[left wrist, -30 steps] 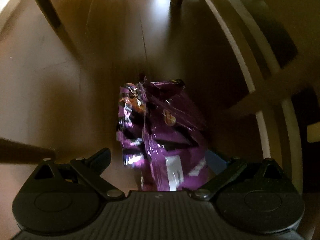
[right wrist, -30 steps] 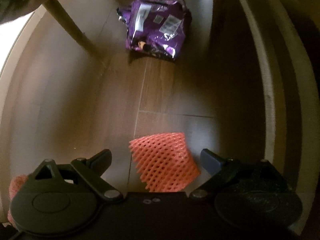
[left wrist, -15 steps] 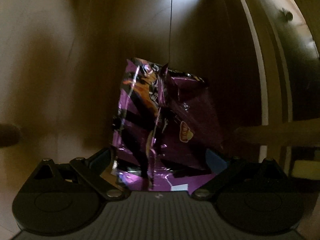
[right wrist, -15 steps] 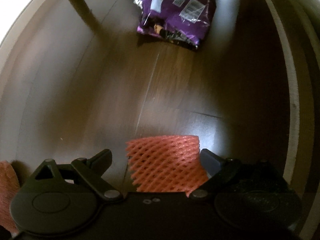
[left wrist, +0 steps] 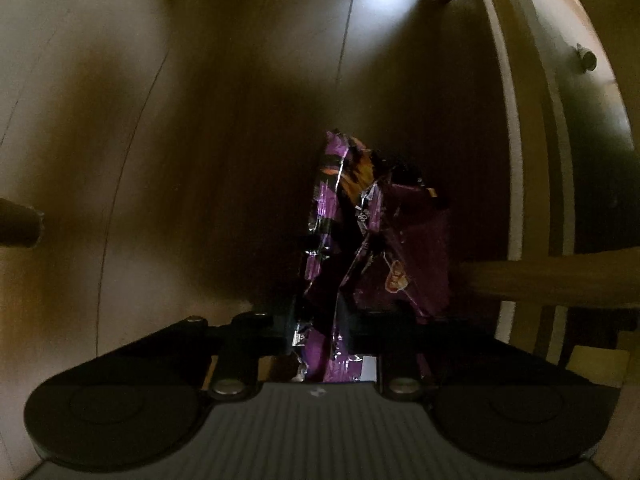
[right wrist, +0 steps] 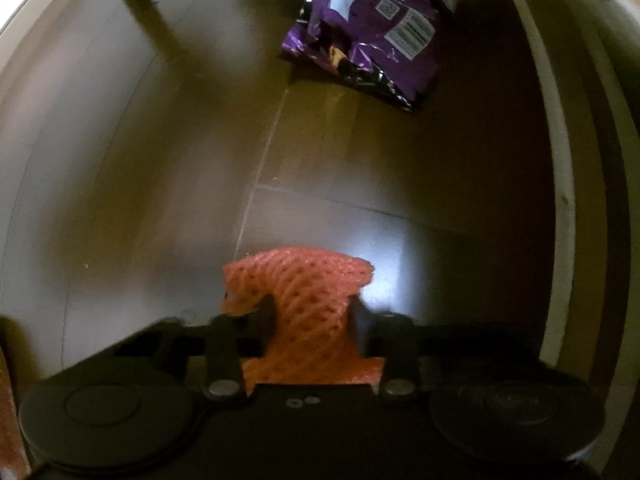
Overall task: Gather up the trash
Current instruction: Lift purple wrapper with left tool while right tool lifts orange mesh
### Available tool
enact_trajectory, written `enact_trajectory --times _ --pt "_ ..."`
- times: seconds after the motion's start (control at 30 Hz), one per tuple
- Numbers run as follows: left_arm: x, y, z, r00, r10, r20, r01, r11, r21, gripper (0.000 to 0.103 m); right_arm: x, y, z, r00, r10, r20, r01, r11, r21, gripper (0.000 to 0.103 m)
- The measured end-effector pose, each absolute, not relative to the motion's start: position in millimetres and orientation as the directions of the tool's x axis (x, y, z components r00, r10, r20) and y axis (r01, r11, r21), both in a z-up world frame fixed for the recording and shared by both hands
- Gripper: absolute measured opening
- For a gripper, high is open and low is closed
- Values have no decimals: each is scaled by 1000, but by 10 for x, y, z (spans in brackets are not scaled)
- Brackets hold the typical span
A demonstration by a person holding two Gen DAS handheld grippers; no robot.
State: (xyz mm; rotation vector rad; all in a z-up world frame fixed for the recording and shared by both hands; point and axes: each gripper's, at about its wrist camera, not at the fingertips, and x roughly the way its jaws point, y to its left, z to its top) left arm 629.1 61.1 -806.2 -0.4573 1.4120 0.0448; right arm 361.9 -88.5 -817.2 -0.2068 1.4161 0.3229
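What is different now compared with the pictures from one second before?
Both claws went from wide open to closing on trash. The left claw is closing on the purple snack bag, pinching its near edge. The right claw is closing on the orange foam net, which is squeezed narrow between the fingers. Both moved closer to the wooden floor. The bag and net lie where they were.

A dim wooden plank floor (right wrist: 360, 152) carries the litter: a crumpled purple snack bag (right wrist: 372, 32) lies near a wooden furniture leg (right wrist: 136, 4), well apart from an orange foam net sleeve (right wrist: 304, 280) resting on the boards. A pale baseboard (right wrist: 556, 184) runs along the floor's right edge.
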Motion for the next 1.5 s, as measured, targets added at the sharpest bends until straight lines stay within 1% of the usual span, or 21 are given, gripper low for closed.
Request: enact_trajectory --times 0.1,0.17,0.2,0.33,0.47,0.6,0.73,0.83,0.93,1.2,1.37,1.5 --pt "6205 495 -7896 185 -203 -962 -263 933 -247 16 3602 -956 -8080 117 105 -988 -286 956 67 16" --pt "6132 432 -7766 193 -190 -963 -246 940 -235 12 3604 -1007 -7967 132 115 -985 -241 967 81 14" --pt "6089 389 -7694 198 -187 -962 -232 945 -232 12 3596 -1046 -7884 140 124 -982 -209 973 93 13" --pt "5872 299 -7340 205 -146 -968 -159 971 -180 8 3581 -1172 -7515 173 146 -974 -116 985 127 12" --pt "5642 310 -7007 182 -121 -976 -141 979 -147 7 3602 -1303 -7085 204 166 -965 -68 986 155 11" --pt "5371 368 -6559 157 -98 -983 -138 983 -120 7 3529 -1366 -6534 233 182 -955 -42 983 177 11" --pt "5077 401 -5988 143 -71 -987 -114 990 -88 7 3492 -1435 -5869 263 198 -944 -51 980 192 11" --pt "4847 460 -5514 130 -79 -988 -121 988 -95 7 3469 -1472 -5367 285 203 -937 -83 979 187 11" --pt "4604 472 -4998 126 -76 -989 -96 992 -88 7 3458 -1497 -4823 303 220 -927 -102 975 198 11" --pt "4157 446 -3479 192 -110 -975 -36 992 -119 7 3563 -1491 -3468 348 258 -901 -170 963 210 11" --pt "4140 412 -2553 263 -117 -958 -19 992 -126 7 3604 -1518 -2679 366 303 -880 -253 942 220 10" --pt "4112 280 -1849 329 -141 -934 1 989 -149 7 3649 -1542 -2118 399 312 -862 -323 928 186 10"
